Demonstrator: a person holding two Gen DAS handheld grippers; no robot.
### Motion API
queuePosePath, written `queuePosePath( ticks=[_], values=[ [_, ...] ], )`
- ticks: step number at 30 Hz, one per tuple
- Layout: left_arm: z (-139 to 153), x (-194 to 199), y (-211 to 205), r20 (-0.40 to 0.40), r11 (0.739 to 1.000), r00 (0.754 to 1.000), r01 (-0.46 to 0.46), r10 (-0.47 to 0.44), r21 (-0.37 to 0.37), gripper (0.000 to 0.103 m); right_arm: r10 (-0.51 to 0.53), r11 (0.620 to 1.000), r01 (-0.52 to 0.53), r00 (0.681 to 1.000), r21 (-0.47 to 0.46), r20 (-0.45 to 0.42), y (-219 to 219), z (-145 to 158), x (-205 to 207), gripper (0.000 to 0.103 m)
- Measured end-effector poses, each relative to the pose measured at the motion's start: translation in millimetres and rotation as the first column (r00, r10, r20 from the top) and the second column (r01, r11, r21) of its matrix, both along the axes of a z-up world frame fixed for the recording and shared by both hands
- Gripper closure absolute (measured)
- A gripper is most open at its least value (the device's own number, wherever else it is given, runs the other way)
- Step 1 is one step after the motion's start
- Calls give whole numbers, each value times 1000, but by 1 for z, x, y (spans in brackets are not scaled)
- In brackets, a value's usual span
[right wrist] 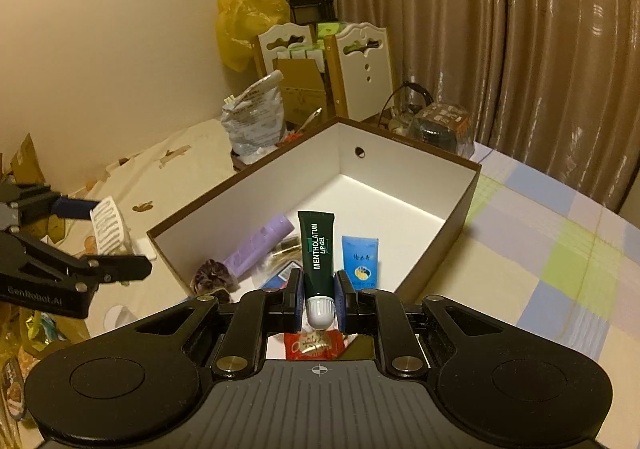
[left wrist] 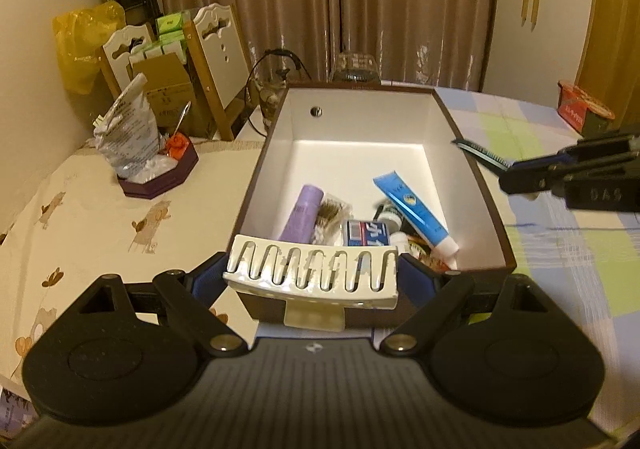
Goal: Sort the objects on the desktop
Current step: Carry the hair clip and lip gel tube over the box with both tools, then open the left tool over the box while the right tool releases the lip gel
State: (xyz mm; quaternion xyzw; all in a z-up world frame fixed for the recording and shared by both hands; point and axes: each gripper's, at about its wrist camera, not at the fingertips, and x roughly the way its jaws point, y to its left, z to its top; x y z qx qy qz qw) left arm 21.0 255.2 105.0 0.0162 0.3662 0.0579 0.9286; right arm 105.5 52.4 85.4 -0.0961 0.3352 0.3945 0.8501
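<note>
My left gripper (left wrist: 310, 281) is shut on a white slotted rack (left wrist: 280, 263), which spans the wide gap between its blue pads just over the near rim of a brown box with a white inside (left wrist: 360, 121). In the box lie a purple tube (left wrist: 304, 215), a blue tube (left wrist: 412, 209) and a blue-and-white packet (left wrist: 366, 233). My right gripper (right wrist: 319, 301) is shut on a dark green lip gel tube (right wrist: 318, 245), cap toward the camera, above the box's (right wrist: 400, 157) near corner. From the left wrist view, the right gripper (left wrist: 516, 177) reaches in over the right wall.
A purple hexagonal tray with a silver bag (left wrist: 160, 181) stands left of the box. A red noodle cup (left wrist: 584, 105) sits far right on the checked cloth (left wrist: 560, 249). Chairs (left wrist: 216, 49) and a glass jar (left wrist: 354, 67) stand behind. A red packet (right wrist: 314, 345) lies under my right gripper.
</note>
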Motion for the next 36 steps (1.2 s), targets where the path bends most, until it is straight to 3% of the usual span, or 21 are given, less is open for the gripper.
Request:
queuePosePath(
  ticks=[9, 18, 36],
  values=[
    [16, 25, 6, 39, 998, 998, 48, -50, 37, 16, -16, 1000, 16, 1000, -10, -7, 14, -2, 11, 89],
    [14, 63, 5, 45, 991, 991, 126, -129, 47, 16, -41, 998, 39, 998, -55, -39, 32, -16, 35, 89],
    [-42, 134, 11, -76, 976, 975, 213, -209, 41, 16, -33, 990, 22, 996, -141, -82, 60, -56, 80, 88]
  ],
)
